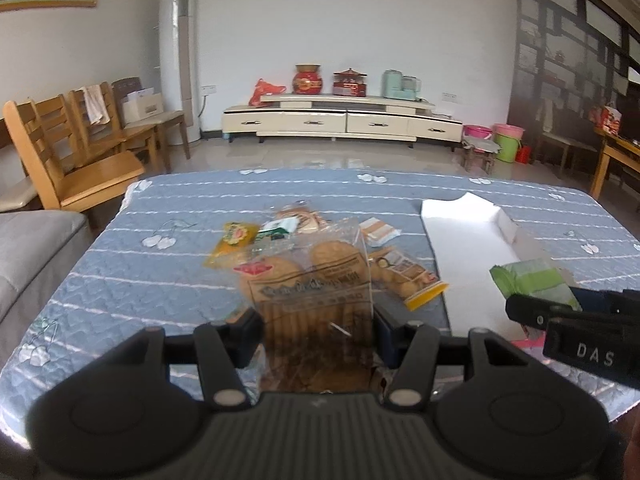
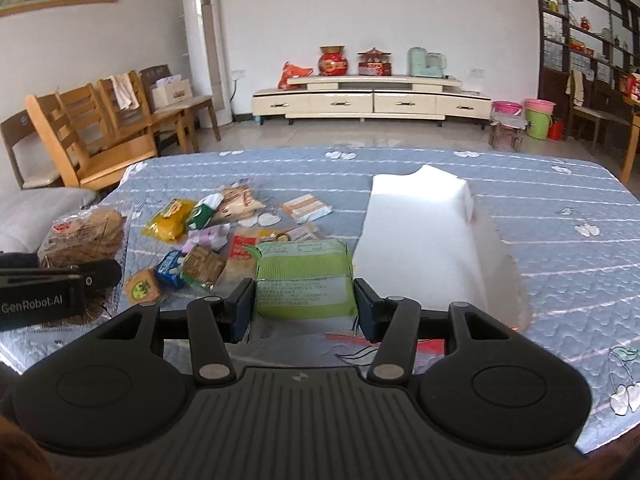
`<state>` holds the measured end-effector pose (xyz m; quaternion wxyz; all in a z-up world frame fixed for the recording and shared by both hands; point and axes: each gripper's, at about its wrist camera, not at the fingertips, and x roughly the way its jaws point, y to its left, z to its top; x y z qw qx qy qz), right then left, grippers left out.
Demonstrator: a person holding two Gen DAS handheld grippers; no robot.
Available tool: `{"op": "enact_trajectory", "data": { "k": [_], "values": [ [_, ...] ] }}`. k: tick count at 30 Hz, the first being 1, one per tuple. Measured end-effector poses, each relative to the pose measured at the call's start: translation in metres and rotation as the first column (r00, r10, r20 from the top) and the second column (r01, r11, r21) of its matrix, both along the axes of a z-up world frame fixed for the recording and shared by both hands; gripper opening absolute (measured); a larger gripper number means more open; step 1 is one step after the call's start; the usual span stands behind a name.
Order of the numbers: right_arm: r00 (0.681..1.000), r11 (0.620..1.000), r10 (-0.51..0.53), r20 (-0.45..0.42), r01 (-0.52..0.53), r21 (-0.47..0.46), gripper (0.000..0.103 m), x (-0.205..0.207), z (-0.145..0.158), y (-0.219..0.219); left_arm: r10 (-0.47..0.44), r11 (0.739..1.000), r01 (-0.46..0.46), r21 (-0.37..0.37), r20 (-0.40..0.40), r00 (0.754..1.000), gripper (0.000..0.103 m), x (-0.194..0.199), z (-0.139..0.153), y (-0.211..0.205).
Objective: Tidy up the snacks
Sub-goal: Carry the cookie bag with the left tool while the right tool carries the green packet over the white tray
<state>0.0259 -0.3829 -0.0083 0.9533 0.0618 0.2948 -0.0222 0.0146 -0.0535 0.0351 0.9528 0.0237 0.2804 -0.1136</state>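
Note:
My left gripper (image 1: pixel 318 332) is shut on a clear bag of round brown biscuits (image 1: pixel 316 288), held up above the blue quilted table (image 1: pixel 120 280). That bag (image 2: pixel 86 236) and the left gripper (image 2: pixel 92 280) also show at the left edge of the right wrist view. My right gripper (image 2: pixel 305 302) is shut on a green snack packet (image 2: pixel 304 280), raised just left of the white open box (image 2: pixel 424 240). The green packet (image 1: pixel 532 284) and the right gripper (image 1: pixel 560 320) appear at the right of the left wrist view. Several small snack packs (image 2: pixel 200 240) lie scattered on the table.
The white box (image 1: pixel 476 256) lies right of the snack pile. A yellow packet (image 1: pixel 234 240) and a tan wafer pack (image 1: pixel 378 232) lie behind the biscuit bag. Wooden chairs (image 1: pixel 80 148) stand at the table's far left; a grey sofa (image 1: pixel 28 256) is at the left.

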Motion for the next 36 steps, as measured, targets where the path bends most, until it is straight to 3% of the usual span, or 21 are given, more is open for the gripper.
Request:
{"op": "enact_trajectory", "data": {
  "k": [19, 36],
  "values": [
    [0.994, 0.994, -0.108, 0.018, 0.107, 0.023, 0.065, 0.002, -0.003, -0.045, -0.121, 0.993, 0.121, 0.012, -0.004, 0.993, 0.056, 0.014, 0.005, -0.053],
    [0.988, 0.987, -0.156, -0.005, 0.156, 0.029, 0.065, 0.049, -0.008, -0.094, -0.211, 0.977, 0.212, 0.014, -0.026, 0.977, 0.056, 0.052, 0.003, -0.121]
  ]
}}
